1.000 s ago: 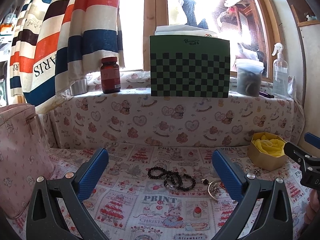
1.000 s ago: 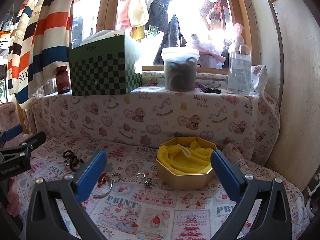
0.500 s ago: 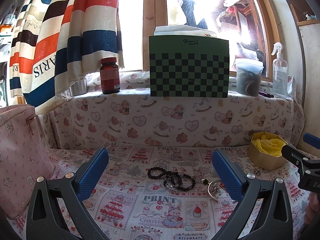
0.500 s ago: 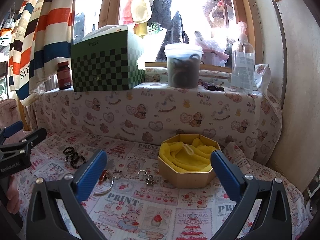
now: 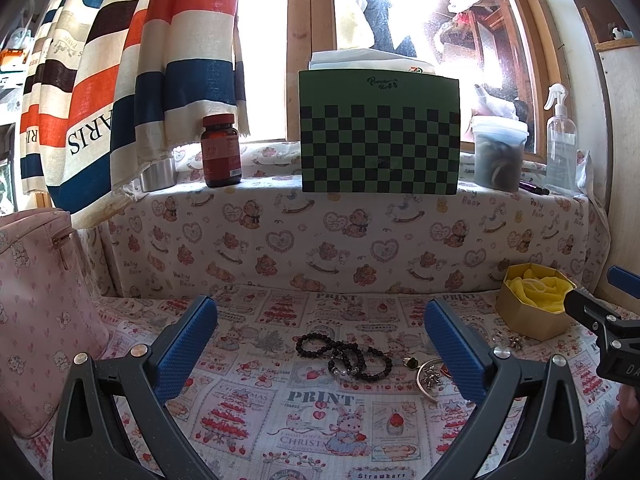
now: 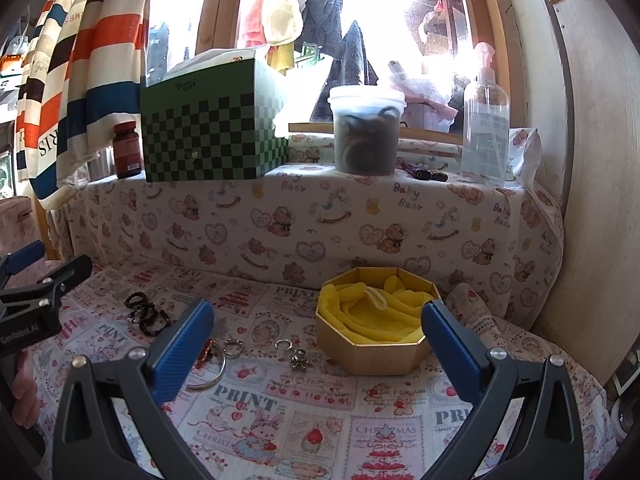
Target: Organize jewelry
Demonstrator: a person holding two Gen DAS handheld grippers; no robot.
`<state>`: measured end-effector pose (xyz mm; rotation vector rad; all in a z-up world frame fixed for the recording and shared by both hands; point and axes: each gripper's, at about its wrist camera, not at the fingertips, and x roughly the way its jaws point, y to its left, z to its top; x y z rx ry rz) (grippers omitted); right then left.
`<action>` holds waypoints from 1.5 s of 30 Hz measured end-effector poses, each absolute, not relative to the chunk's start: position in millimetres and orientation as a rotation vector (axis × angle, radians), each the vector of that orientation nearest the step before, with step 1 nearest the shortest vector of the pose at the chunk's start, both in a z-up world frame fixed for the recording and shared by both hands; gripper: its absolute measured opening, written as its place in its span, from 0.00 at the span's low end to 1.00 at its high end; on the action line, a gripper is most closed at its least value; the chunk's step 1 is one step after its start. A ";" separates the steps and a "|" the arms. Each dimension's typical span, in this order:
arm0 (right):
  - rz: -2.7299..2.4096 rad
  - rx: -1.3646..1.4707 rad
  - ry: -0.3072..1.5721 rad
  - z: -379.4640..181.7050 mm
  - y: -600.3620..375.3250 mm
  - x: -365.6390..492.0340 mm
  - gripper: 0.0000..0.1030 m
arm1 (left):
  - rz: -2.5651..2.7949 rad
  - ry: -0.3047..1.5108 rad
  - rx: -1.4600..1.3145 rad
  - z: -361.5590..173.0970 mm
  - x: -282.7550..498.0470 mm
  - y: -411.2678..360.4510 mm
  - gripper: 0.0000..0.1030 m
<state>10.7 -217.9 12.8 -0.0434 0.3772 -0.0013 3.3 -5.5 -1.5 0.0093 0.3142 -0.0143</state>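
Black bead bracelets [image 5: 345, 357] lie on the printed cloth between my left gripper's open fingers; they also show in the right wrist view [image 6: 147, 314]. A silver bangle with charms [image 5: 429, 376] lies to their right, and in the right wrist view [image 6: 212, 372] beside small rings [image 6: 233, 347] and a small charm [image 6: 299, 360]. An octagonal gold box lined with yellow cloth [image 6: 374, 354] stands ahead of my right gripper, and at the right in the left wrist view [image 5: 534, 322]. My left gripper [image 5: 320, 344] and right gripper [image 6: 318, 346] are both open and empty, above the cloth.
A padded ledge carries a green checkered box [image 5: 379, 133], a red-brown bottle [image 5: 221, 152], a plastic tub [image 6: 367, 132] and a spray bottle [image 6: 485, 120]. A pink bag [image 5: 40, 312] stands at the left. A wall [image 6: 592, 160] closes the right side.
Both grippers have drifted slightly; the view has shifted a little. The jewelry and box have not moved. Both stay open.
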 end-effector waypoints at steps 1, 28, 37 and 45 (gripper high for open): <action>-0.002 -0.044 0.378 12.9 -218.0 11.0 1.00 | -0.015 0.314 0.009 -1.8 2.9 -5.3 1.00; 0.001 -0.044 0.387 11.6 -218.0 12.6 1.00 | -0.020 0.314 0.016 -2.1 2.5 -4.0 1.00; -0.045 -0.041 0.376 12.1 -219.7 12.2 1.00 | -0.032 0.311 0.018 -1.1 1.4 -6.4 1.00; -0.030 -0.042 0.377 12.8 -221.4 10.9 1.00 | -0.027 0.332 -0.003 -1.4 5.9 -3.9 1.00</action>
